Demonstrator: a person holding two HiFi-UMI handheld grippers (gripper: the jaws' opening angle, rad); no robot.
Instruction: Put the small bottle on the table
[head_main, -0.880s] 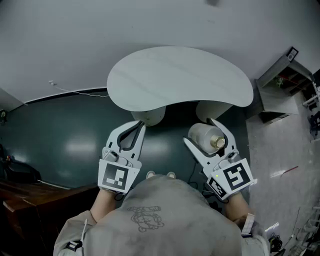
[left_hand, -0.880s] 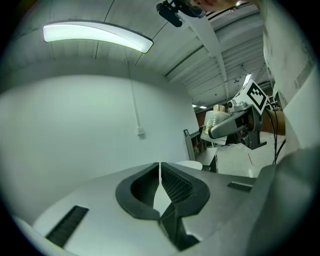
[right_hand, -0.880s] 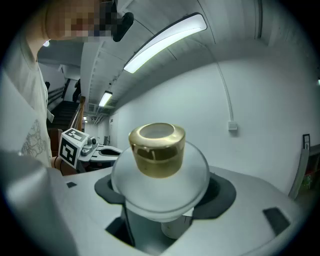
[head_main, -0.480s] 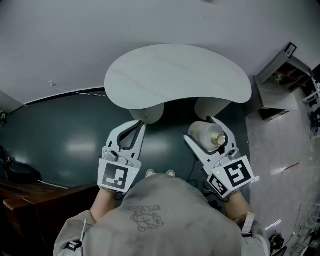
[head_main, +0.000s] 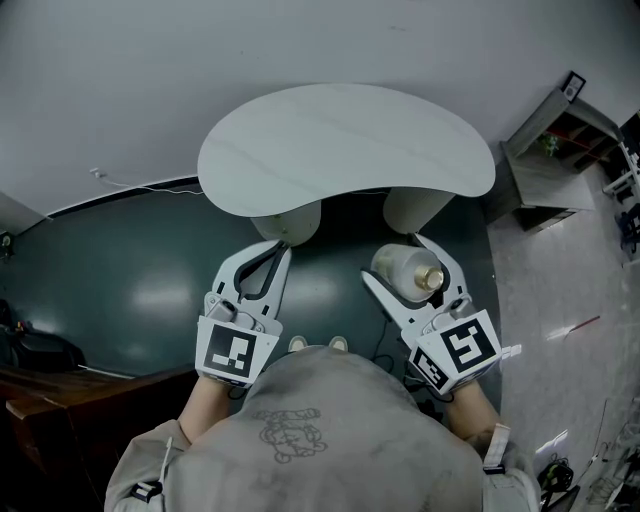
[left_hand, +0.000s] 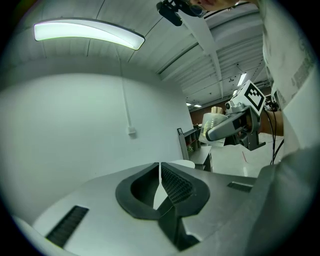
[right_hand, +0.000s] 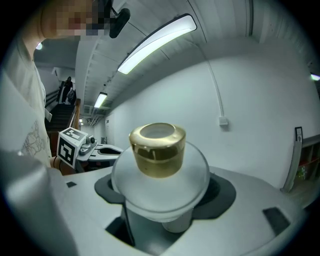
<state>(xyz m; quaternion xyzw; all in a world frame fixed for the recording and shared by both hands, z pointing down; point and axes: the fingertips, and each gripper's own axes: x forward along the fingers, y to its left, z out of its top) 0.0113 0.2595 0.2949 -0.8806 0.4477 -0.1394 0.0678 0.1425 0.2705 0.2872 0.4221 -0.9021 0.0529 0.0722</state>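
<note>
The small bottle (head_main: 405, 273) is frosted white with a gold cap (right_hand: 157, 149). It sits between the jaws of my right gripper (head_main: 407, 272), which is shut on it, below the right end of the white kidney-shaped table (head_main: 340, 150). In the right gripper view the bottle (right_hand: 160, 187) fills the middle, cap toward the camera. My left gripper (head_main: 263, 262) hangs shut and empty below the table's left lobe; its dark pads (left_hand: 172, 184) meet in the left gripper view, where the right gripper (left_hand: 232, 125) with the bottle (left_hand: 212, 121) shows at the right.
The table stands on two pale legs (head_main: 290, 222) over a dark green floor (head_main: 120, 280). A grey shelf unit (head_main: 560, 150) stands at the right on lighter flooring. A cable (head_main: 150, 183) runs along the white wall's foot. The person's shirt (head_main: 320, 430) fills the bottom.
The table and floor have slid slightly left and up in the head view. Both grippers keep their places and jaw states; the bottle stays held.
</note>
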